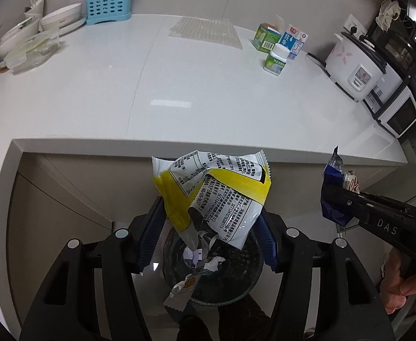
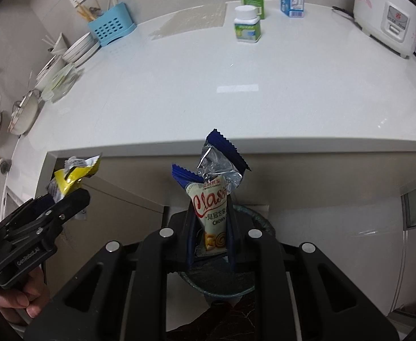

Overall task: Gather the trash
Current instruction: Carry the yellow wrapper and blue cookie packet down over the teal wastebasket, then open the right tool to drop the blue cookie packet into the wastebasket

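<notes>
Both grippers (image 1: 208,227) (image 2: 210,236) gripping wrappers (image 1: 216,193) (image 2: 213,199), seemingly over bin (image 1: 247,284)

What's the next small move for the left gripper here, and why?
Probably open the left gripper to drop the yellow-and-white wrapper. Its jaws are shut on the wrapper, and the trash bin sits directly below, already holding scraps, with the counter edge behind. The right gripper, shut on the blue snack wrapper, also appears to be over the bin and could follow.

The right claw (image 2: 210,244) is gripping a blue snack wrapper (image 2: 212,199) above the bin (image 2: 253,284), just off the table's (image 2: 208,85) front edge.
</notes>
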`<action>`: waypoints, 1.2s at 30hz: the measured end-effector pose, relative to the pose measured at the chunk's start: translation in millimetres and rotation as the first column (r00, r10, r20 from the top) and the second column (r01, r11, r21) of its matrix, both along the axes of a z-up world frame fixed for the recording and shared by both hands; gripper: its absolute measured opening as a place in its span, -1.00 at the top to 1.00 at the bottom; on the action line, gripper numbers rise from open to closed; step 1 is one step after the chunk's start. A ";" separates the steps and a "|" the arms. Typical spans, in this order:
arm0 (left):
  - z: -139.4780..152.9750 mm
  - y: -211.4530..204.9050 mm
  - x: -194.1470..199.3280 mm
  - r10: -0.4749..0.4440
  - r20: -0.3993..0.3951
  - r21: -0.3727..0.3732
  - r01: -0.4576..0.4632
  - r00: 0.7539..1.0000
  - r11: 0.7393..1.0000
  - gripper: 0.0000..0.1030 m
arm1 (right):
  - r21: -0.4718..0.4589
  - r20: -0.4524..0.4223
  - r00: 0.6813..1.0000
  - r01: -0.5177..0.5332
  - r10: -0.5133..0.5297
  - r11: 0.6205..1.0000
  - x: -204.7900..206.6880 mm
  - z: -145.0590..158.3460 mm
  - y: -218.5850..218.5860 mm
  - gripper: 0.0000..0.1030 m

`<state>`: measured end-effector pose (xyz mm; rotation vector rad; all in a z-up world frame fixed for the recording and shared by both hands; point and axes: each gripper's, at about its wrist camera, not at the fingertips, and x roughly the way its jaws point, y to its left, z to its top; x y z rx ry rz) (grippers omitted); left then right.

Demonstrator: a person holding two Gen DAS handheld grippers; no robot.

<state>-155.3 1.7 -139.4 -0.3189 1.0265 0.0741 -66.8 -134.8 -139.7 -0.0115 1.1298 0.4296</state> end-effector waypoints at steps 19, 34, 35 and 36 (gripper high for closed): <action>-81.2 -3.1 -12.4 0.015 -0.131 -0.012 -0.017 0.991 1.000 -0.14 | -0.069 -0.069 0.992 -0.112 0.108 0.991 -27.1 -107.3 17.7 0.69; -107.4 -4.9 -26.0 0.005 -0.192 -0.015 -0.008 0.981 1.000 -0.14 | -0.093 -0.202 0.968 -0.172 0.151 0.981 -36.1 -176.3 37.8 0.66; -108.1 -5.4 -27.4 0.004 -0.195 -0.012 -0.006 0.981 1.000 -0.14 | -0.102 -0.215 0.964 -0.178 0.154 0.979 -37.1 -182.3 40.1 0.66; -109.2 -6.0 -28.8 0.002 -0.198 -0.008 -0.003 0.980 1.000 -0.14 | -0.108 -0.227 0.962 -0.182 0.154 0.977 -37.6 -186.9 41.5 0.64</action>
